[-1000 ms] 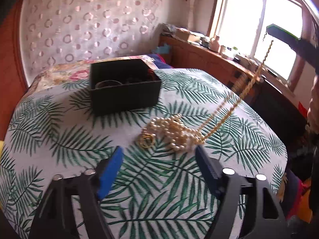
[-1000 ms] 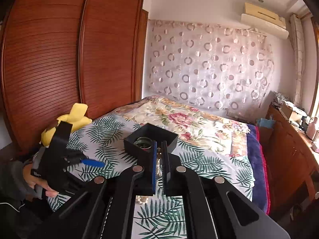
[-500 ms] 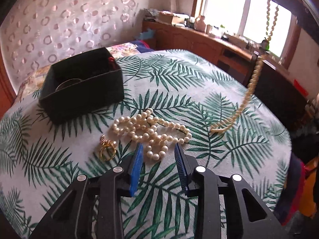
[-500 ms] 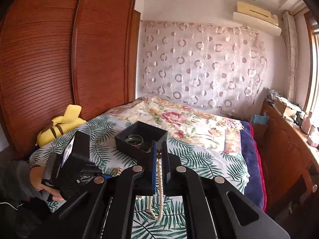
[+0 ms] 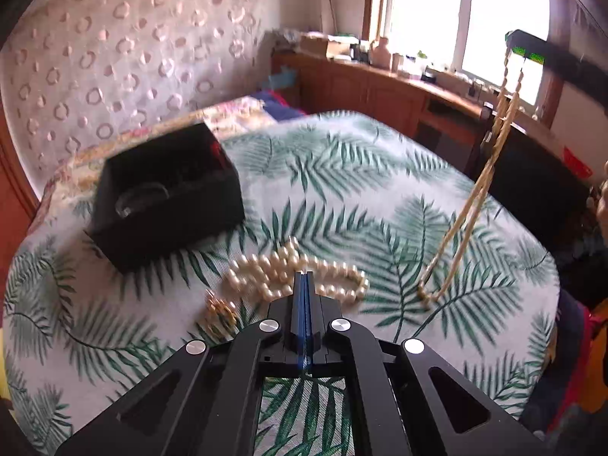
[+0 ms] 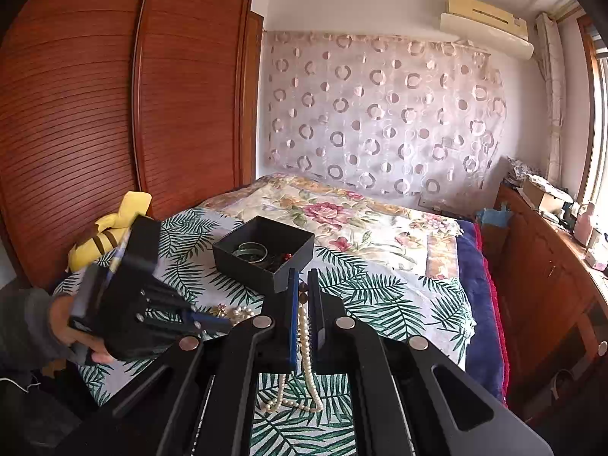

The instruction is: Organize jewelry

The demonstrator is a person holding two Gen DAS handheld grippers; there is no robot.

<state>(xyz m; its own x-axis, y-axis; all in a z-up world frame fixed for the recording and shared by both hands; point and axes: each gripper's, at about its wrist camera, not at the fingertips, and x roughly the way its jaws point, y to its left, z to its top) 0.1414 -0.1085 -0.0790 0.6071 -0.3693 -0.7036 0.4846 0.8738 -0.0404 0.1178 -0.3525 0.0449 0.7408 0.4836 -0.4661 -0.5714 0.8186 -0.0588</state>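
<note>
Meanwhile the right hand-held gripper (image 6: 303, 288), clamped on a thin pearl strand (image 6: 304, 357) dangling to the bed (image 6: 380, 304), should carry it to the black box (image 6: 263, 251) ahead, while the left hand-held gripper (image 5: 303, 285), fingers together, seemingly pinches the heaped pearl necklace (image 5: 281, 271).

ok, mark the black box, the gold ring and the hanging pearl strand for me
black box (image 5: 167, 224), left wrist view, front wall.
gold ring (image 5: 220, 308), left wrist view, on the blurred ring itself.
hanging pearl strand (image 5: 471, 205), left wrist view, middle of the dangling loop.
</note>
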